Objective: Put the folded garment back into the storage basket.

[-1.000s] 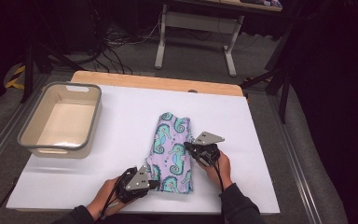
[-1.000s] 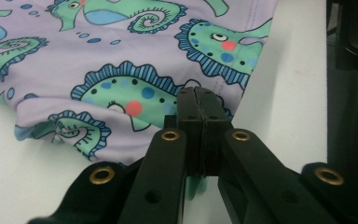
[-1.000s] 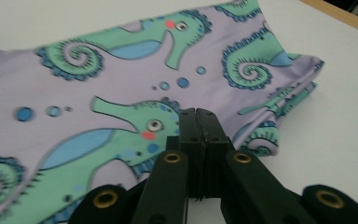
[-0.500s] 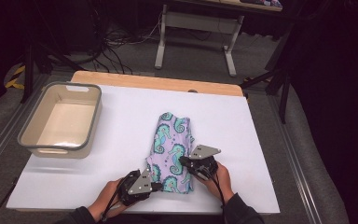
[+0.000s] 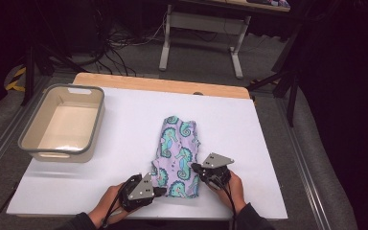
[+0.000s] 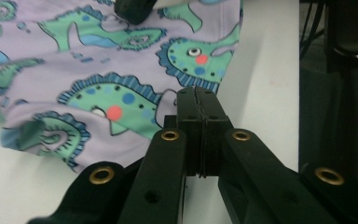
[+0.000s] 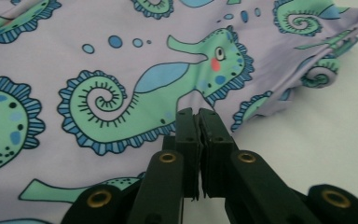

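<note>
On the table: a folded cloth (image 5: 177, 153) with a seahorse print lies on the white sheet (image 5: 124, 124), near edge toward the person, well apart from the grey bin (image 5: 63, 122) at the left.
Left tongs: the left gripper (image 5: 159, 191) sits at the cloth's near left corner; in its own view the jaws are pressed together, tips at the hem, and whether a fold of cloth is pinched between them I cannot tell.
Right tongs: the right gripper (image 5: 197, 168) rests on the cloth's near right edge, jaws together over the print (image 7: 168, 88); no cloth shows between them.
Risk: if both drag with nothing pinched, the tips will likely slide over the cloth and rumple the fold instead of lifting it.
Second risk: a grip on the top layer alone could peel the fold open.
Change: a second ago the right gripper stood farther up the cloth's right side; now it is nearer the person. The left one has barely shifted. The cloth lies as before.
</note>
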Demonstrator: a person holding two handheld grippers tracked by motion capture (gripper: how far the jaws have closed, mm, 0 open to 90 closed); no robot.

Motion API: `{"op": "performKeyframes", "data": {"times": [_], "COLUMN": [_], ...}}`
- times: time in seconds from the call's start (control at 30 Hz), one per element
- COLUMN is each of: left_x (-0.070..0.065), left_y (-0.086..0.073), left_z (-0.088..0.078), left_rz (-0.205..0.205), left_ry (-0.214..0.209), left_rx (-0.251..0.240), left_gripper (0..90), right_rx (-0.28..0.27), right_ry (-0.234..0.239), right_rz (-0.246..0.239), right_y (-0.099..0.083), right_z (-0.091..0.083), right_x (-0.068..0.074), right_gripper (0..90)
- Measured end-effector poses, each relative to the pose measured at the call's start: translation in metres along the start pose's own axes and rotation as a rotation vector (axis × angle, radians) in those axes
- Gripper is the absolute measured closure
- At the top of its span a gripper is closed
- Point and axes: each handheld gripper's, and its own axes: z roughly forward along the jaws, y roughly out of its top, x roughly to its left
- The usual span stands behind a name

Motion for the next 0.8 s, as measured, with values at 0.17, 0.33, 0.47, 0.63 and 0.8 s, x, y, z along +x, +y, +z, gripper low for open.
{"op": "performKeyframes", "data": {"times": [0.17, 0.33, 0.47, 0.63, 0.8], "left_x": [0.006, 0.012, 0.018, 0.024, 0.032], "left_y": [0.001, 0.000, -0.004, -0.009, -0.014], "left_z": [-0.011, -0.018, -0.022, -0.024, -0.027], "left_rz": [-0.014, -0.021, 0.007, 0.001, -0.019], "left_ry": [0.019, 0.054, 0.107, 0.131, 0.147], "left_rx": [-0.035, -0.045, -0.033, -0.038, -0.030], "left_gripper": [86.6, 84.0, 80.4, 75.0, 62.7], "right_rx": [-0.023, -0.072, -0.111, -0.137, -0.161], "right_ry": [0.003, 0.001, 0.006, 0.011, 0.007], "right_rz": [0.014, 0.018, 0.023, 0.019, 0.028], "right_y": [0.001, 0.005, 0.005, 0.004, 0.001], "right_z": [-0.005, -0.012, -0.018, -0.023, -0.029], "right_x": [-0.001, -0.002, -0.005, -0.005, -0.007], "right_gripper": [85.6, 82.4, 76.5, 71.5, 61.1]}}
